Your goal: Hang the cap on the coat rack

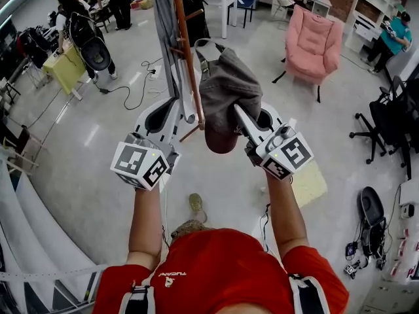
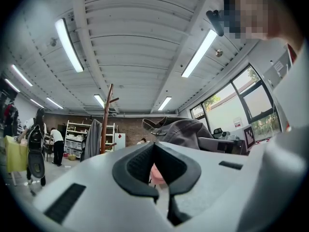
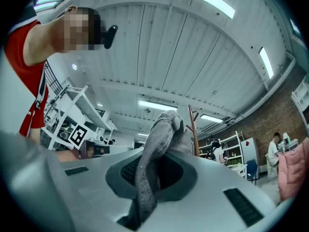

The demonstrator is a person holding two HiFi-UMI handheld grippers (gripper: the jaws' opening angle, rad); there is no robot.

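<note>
The wooden coat rack (image 1: pixel 186 51) stands on the glossy floor straight ahead of the person, with a grey garment (image 1: pixel 167 25) draped down its left side. A pink armchair (image 1: pixel 314 41) sits well to the right of the rack, farther back.

The grey cap (image 1: pixel 226 87) hangs in the air just right of the rack's pole, close beside it. The pictures do not show whether it touches the pole. Its dark reddish brim points downward and its strap loop sticks up at the top.

The right gripper (image 3: pixel 157 153) is to the right of the rack, and its fingers (image 3: pixel 181 175) are clamped on a fold of the cap's grey fabric. That fabric runs up between the dark pads and bunches above the tips, so the cap rides on top of this gripper.

The left gripper (image 2: pixel 154 145) is held up beside the pole's foot side, left of the cap. Its fingers (image 2: pixel 133 166) are closed tip to tip with nothing between them. The cap is off to its right, apart from the pads.
</note>
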